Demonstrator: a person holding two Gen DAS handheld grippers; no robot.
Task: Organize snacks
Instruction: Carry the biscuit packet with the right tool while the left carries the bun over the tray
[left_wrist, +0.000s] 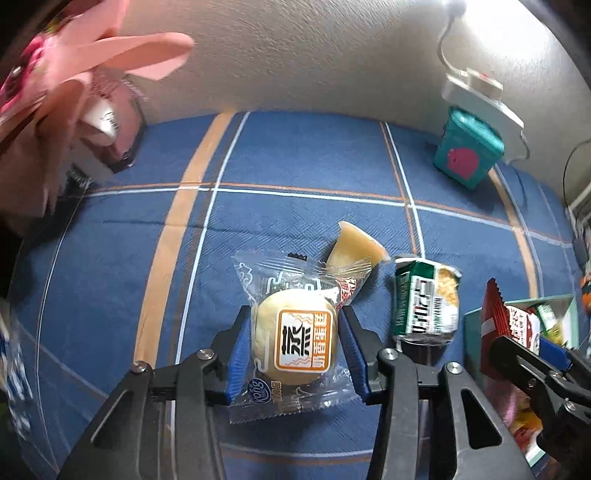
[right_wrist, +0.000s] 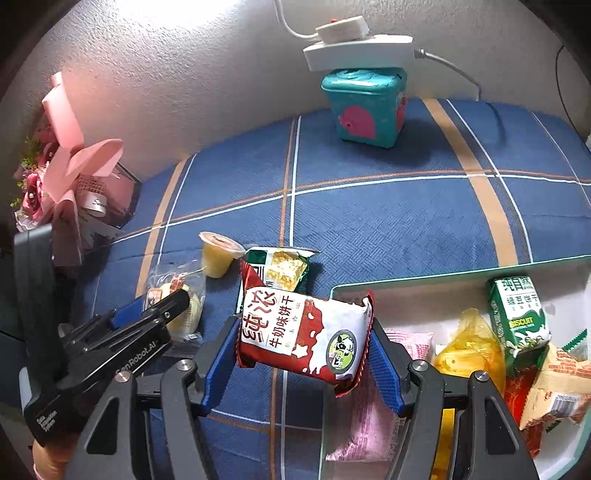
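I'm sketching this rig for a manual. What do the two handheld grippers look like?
Both match: the left gripper and right gripper have black angular linkage arms with silver bolts, and blue ribbed pads lining the fingers. White lettering marks the left gripper's black body in the right wrist view.

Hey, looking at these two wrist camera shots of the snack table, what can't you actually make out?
- Snack tray: in the right wrist view its near and right sides run off the frame; the left wrist view shows only one corner.
- Pink packet: right wrist view, largely covered by the right tongs and the red-and-white biscuit pack.
- Steamed cake packet: in the right wrist view the left tongs cover most of it.
- Left edge, left wrist view: blurred blue-and-white item, unidentifiable.
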